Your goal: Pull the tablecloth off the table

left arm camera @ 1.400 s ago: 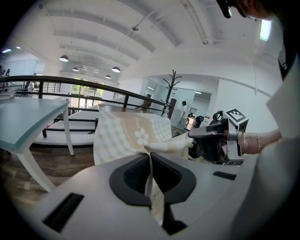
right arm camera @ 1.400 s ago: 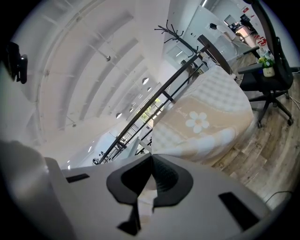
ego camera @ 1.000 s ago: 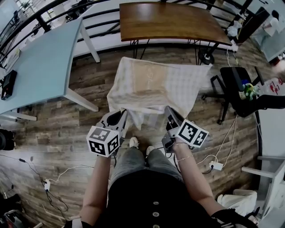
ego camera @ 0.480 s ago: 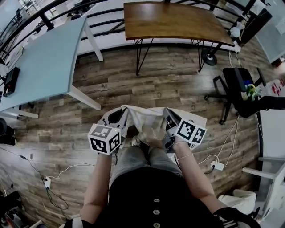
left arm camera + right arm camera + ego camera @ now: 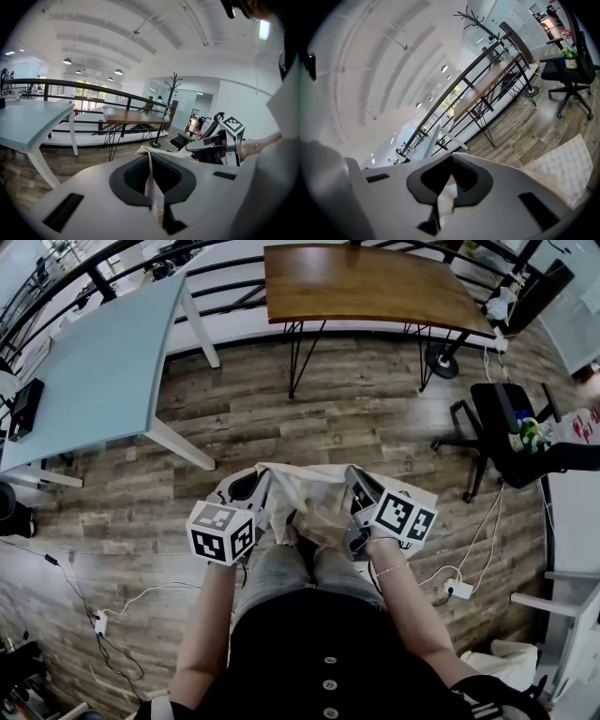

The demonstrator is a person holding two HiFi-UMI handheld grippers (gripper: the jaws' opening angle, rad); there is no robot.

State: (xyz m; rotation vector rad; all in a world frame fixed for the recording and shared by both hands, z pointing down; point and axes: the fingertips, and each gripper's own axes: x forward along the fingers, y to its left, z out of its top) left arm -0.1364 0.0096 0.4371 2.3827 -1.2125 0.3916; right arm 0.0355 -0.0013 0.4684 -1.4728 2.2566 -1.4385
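Left claw point(image 5: 151, 159) on tablecloth point(image 5: 314, 491), wood floor point(image 5: 328, 418)

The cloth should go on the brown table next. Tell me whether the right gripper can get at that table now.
Probably not. The right gripper is shut on the tablecloth at the person's knees, and a stretch of floor separates it from the brown table.

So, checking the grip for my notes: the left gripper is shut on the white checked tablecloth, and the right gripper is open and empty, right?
No: the right gripper is shut on the white checked tablecloth too, as the right gripper view shows. The left gripper is shut on it, as stated.
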